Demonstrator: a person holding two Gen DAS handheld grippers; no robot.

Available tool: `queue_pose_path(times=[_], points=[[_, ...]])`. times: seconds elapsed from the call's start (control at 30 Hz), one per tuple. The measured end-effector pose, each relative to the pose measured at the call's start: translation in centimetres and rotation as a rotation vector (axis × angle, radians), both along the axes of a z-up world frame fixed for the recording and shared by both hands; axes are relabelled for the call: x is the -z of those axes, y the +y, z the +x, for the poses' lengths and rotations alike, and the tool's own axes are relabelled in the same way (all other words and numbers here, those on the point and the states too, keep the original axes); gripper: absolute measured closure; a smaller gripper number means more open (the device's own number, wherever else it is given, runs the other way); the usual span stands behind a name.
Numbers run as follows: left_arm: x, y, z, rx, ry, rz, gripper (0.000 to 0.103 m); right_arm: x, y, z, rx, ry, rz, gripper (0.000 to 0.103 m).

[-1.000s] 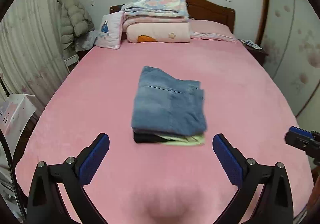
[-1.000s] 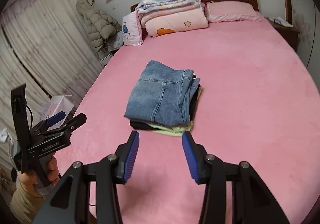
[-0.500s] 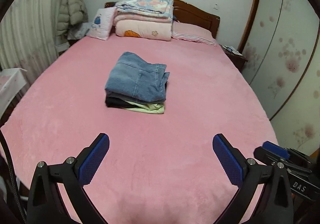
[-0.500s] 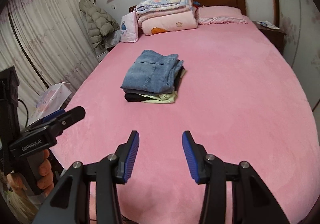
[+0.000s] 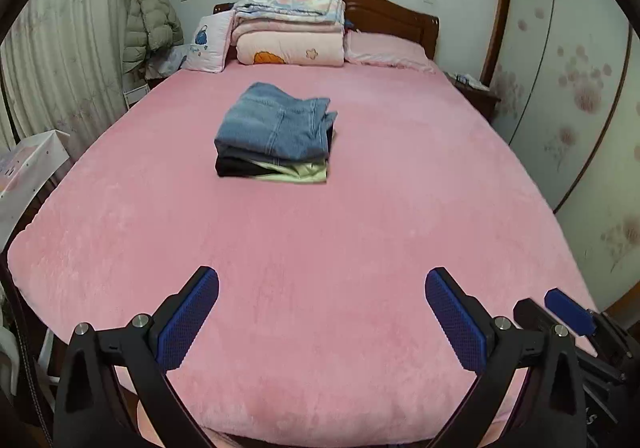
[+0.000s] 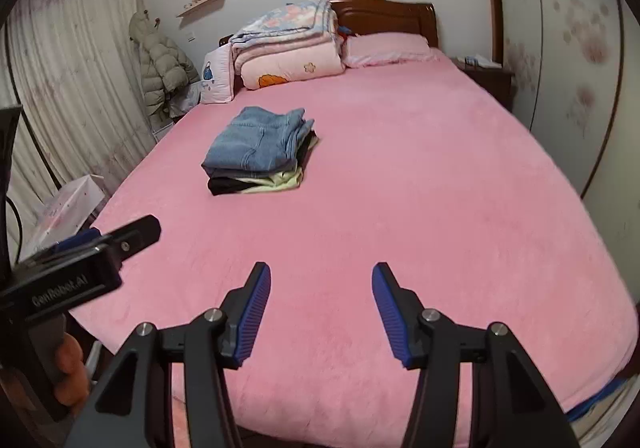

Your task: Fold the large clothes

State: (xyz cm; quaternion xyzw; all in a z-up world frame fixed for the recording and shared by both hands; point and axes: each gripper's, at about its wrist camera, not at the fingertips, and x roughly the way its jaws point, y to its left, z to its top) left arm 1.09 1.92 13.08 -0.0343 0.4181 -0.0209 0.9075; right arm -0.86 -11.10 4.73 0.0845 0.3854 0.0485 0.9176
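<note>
Left wrist view: my left tool (image 5: 322,312) hangs over the near end of the bed (image 5: 360,248) with its pads spread wide and nothing between them; my right tool (image 6: 321,312) is beside it, jaws opening, also empty. The stack of folded clothes (image 5: 276,136) lies well ahead of both tools, out toward the middle of the bed and a little to the left of my right tool's line. On top are blue jeans (image 6: 258,142), folded into a thick block with seams and a pocket showing; under them a black garment (image 6: 226,186) and a pale green one (image 6: 280,182) peek out at the near edge. I judge the denim heavy and fairly stiff for cloth, not slippery, not fragile, though the layers would slide apart if lifted from one side. I would pinch a folded edge through all its thicknesses, one tool at each near corner, rather than a loose flap.
</note>
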Motion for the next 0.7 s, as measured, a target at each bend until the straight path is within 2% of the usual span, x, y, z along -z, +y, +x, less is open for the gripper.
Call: queue_pose_path(times=[0.17, 0.37, 0.7], points=[[1.6, -0.7, -0.6, 0.019, 0.043, 0.020, 0.000, 1.2, -0.8, -0.8, 0.047, 0.006, 0.004, 0.050], [2.7, -1.2, -0.5, 0.023, 0.079, 0.032, 0.000, 2.0, -0.8, -0.6, 0.048, 0.027, -0.006, 0.050], [3.4, -1.6, -0.3, 0.037, 0.103, 0.031, 0.000, 2.7, -0.8, 0.1, 0.044, 0.047, -0.011, 0.050]])
